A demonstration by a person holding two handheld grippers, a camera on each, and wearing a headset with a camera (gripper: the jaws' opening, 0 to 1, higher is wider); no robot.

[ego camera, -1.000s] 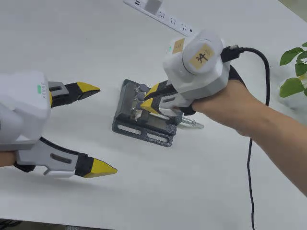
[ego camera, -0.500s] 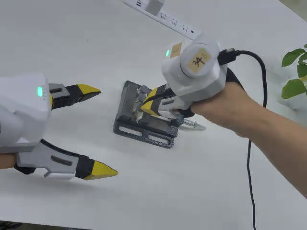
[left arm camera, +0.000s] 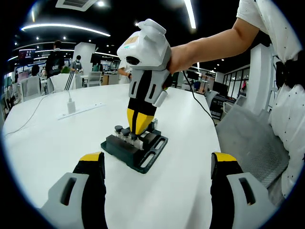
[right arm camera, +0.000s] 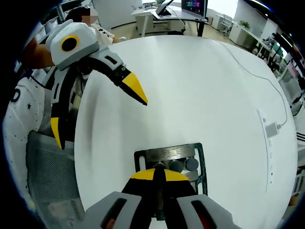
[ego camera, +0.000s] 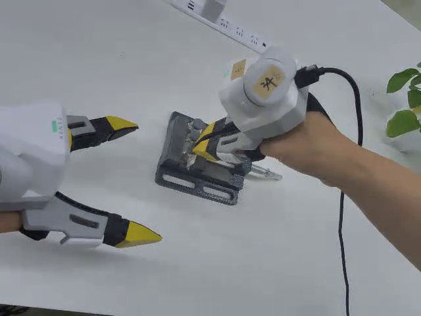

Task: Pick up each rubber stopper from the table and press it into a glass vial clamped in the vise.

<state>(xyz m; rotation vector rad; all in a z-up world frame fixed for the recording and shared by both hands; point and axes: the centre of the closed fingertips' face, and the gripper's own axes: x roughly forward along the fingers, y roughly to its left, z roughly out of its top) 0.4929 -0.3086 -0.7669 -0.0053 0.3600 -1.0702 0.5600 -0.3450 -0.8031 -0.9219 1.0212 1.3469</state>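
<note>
A dark metal vise (ego camera: 197, 172) lies mid-table with a row of stoppered glass vials (ego camera: 195, 125) clamped in it. My right gripper (ego camera: 198, 149) is shut, its yellow tips pressed together and pointing down onto the near end of the row. In the right gripper view the shut tips (right arm camera: 159, 174) cover one vial, and two grey stoppers (right arm camera: 184, 164) show beside them in the vise (right arm camera: 143, 157). Whether a stopper is between the jaws is hidden. My left gripper (ego camera: 131, 178) hangs wide open left of the vise, holding nothing. In its own view its jaws (left arm camera: 157, 157) frame the vise (left arm camera: 143, 155) and the right gripper (left arm camera: 138, 123).
A white power strip (ego camera: 223, 23) lies along the far table edge. A black cable (ego camera: 342, 197) trails from the right gripper across the table's right side. Green plant leaves (ego camera: 402, 99) stand at the right edge. People sit at desks in the background.
The right gripper has shifted slightly left and up over the vise, its tips staying at the vials. The left gripper has kept its place and stays open.
</note>
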